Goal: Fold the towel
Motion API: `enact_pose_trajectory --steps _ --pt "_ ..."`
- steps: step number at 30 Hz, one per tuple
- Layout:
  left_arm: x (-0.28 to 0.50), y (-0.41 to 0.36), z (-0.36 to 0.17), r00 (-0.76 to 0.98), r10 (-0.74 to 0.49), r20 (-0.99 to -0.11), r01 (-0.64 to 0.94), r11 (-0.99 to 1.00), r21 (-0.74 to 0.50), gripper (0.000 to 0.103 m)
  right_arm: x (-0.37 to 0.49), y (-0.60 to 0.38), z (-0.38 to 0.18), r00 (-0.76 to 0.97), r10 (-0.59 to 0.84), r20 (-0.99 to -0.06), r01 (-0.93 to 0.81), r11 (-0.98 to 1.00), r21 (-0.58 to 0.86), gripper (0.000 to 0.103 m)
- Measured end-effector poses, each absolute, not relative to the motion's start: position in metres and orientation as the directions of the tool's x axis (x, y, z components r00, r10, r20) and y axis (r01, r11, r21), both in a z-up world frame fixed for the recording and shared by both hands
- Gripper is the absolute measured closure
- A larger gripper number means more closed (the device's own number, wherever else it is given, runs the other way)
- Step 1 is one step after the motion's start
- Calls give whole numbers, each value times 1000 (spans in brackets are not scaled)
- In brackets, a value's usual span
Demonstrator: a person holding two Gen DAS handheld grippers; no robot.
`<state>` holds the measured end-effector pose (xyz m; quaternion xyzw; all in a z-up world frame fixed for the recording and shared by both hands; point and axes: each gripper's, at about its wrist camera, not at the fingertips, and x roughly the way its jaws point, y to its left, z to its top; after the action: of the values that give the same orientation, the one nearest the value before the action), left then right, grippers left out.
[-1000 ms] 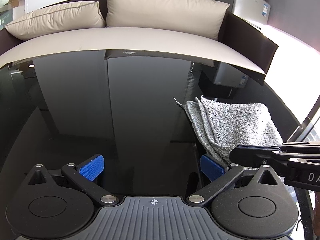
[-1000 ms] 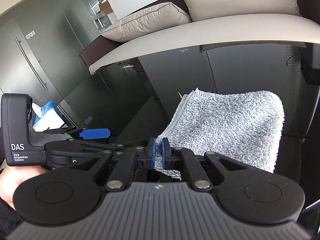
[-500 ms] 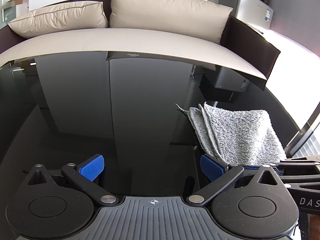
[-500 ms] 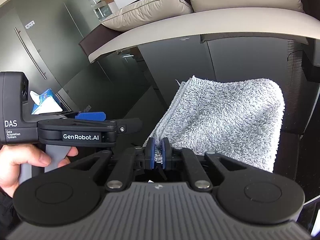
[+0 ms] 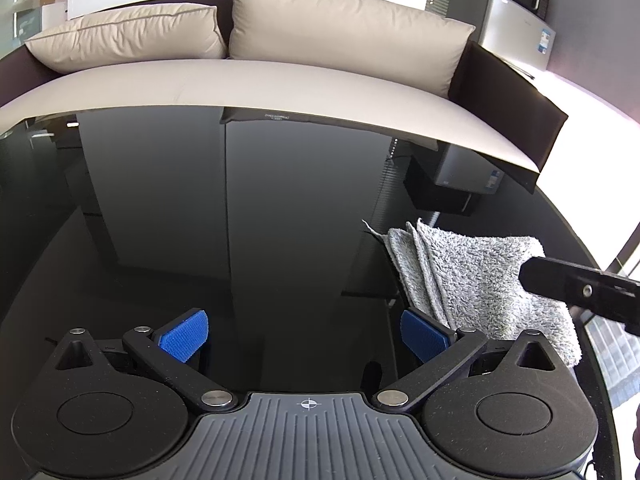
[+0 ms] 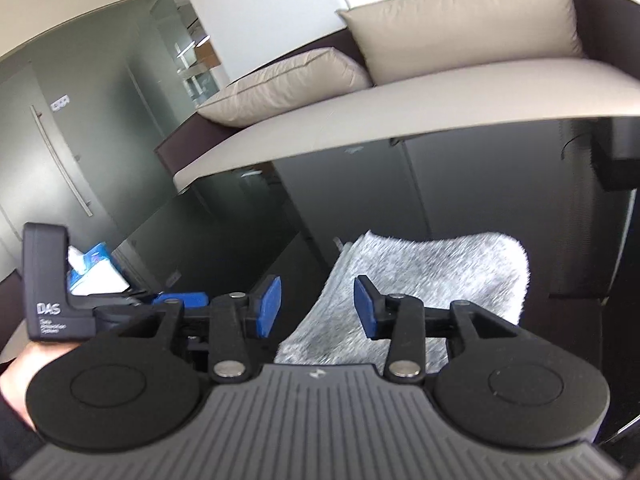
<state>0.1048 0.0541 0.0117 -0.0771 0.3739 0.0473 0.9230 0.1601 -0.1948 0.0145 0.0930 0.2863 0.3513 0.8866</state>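
Note:
A grey fluffy towel (image 5: 476, 276) lies folded in several layers on the black glass table (image 5: 240, 220), at the right of the left wrist view. It also shows in the right wrist view (image 6: 432, 276), just ahead of the fingers. My left gripper (image 5: 304, 334) is open and empty, left of the towel over bare glass. My right gripper (image 6: 316, 308) is open and empty, raised above the towel's near edge. Part of the right gripper (image 5: 580, 288) crosses the towel's right side in the left wrist view.
A sofa with beige cushions (image 5: 340, 48) runs along the table's far edge. A blue and white tissue pack (image 6: 94, 272) lies at the table's left. The left gripper's body (image 6: 52, 292) is held by a hand left of the right gripper. A printer (image 5: 508, 28) stands at the back right.
My right gripper has opened and let go of the towel's near edge, then lifted and pulled back. The towel now lies flat. My left gripper stayed open.

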Motion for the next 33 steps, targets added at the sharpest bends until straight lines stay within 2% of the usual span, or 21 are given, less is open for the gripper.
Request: enact_pose_trajectory --steps 14,18,23,25,27,33 --pt "106 55 12 711 9 -703 -130 984 -120 1 199 -141 1 635 560 -532 -525 818 235 60" --pt "105 59 13 709 9 -705 -131 984 -120 1 209 -119 -10 646 498 -579 -505 847 166 60" --pt "106 66 14 710 11 -704 -141 982 -126 1 214 -102 -20 666 450 -596 -494 863 100 61" --pt "106 68 14 710 11 -704 -145 981 -132 1 213 -96 -23 678 431 -596 -498 865 59 66" --pt "106 69 15 712 10 -702 -147 980 -136 1 213 -93 -25 683 422 -596 -501 865 38 78" --pt "106 67 15 713 5 -701 -139 981 -135 1 216 -94 -30 702 395 -593 -483 875 11 97"
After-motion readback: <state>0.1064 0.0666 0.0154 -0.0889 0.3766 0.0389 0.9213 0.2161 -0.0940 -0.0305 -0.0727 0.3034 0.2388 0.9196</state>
